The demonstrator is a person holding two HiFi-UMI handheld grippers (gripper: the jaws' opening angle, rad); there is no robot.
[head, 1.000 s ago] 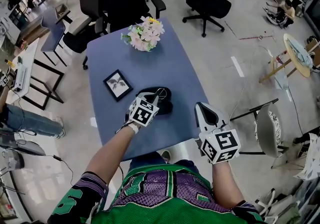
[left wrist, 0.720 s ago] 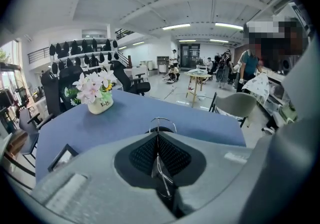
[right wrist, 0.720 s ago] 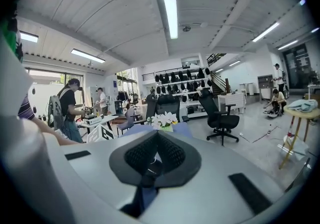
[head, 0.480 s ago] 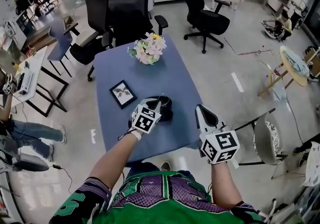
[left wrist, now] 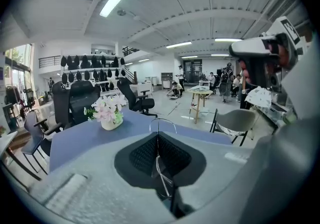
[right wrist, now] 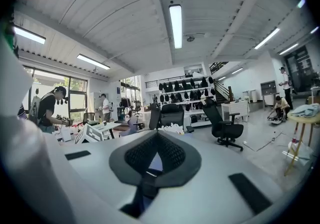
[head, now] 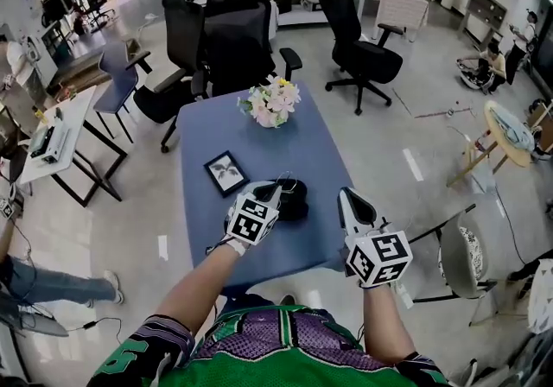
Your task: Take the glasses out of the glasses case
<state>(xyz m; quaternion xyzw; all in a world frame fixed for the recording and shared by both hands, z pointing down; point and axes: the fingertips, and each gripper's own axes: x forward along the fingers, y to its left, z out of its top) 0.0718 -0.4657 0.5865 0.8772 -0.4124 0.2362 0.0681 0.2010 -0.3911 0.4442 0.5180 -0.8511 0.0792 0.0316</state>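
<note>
The right gripper (head: 348, 197) hangs clenched and empty by the counter's (head: 259, 143) near corner. The left gripper (head: 275, 188) pinches the thin wire glasses (left wrist: 163, 119) just over the black glasses case (head: 294, 202). The removal appears to be in hand, and the next move calls for a steady lift clear. Beyond stand a picture frame (head: 226, 172) and flowers (head: 272, 103).
</note>
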